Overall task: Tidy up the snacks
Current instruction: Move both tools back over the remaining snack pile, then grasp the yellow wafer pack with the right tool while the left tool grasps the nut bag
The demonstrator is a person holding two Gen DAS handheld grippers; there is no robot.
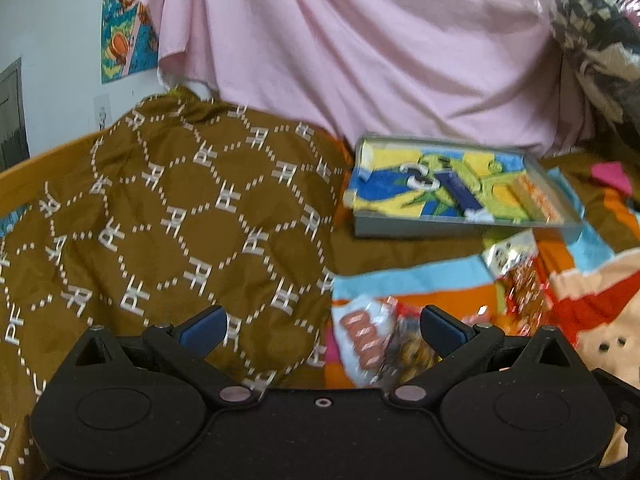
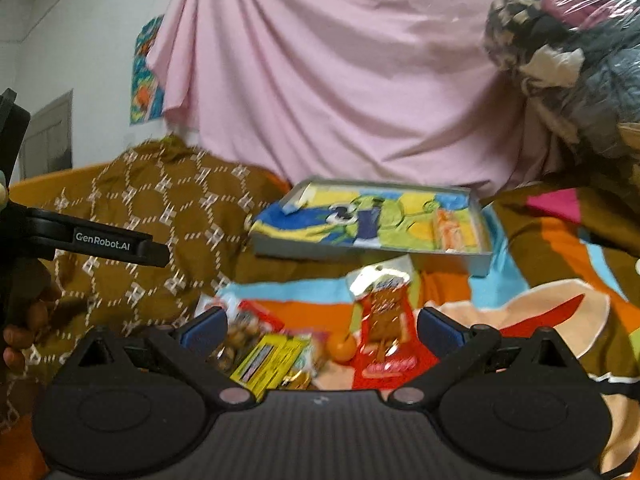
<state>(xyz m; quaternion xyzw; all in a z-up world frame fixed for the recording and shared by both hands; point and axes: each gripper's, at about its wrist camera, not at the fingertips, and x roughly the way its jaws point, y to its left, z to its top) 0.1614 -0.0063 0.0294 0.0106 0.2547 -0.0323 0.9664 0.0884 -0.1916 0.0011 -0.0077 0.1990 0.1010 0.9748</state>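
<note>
Pink drapery [image 2: 340, 80] backs a colourful bedspread [image 2: 540, 312] strewn with snack packets [image 2: 384, 332], lying just before a grey tray [image 2: 372, 256] holding an orange packet [image 2: 450, 228]. Both the left gripper [image 1: 322, 326] and right gripper [image 2: 320, 328] hover with jaws apart, empty, beside a brown patterned cloth [image 1: 160, 220].
</note>
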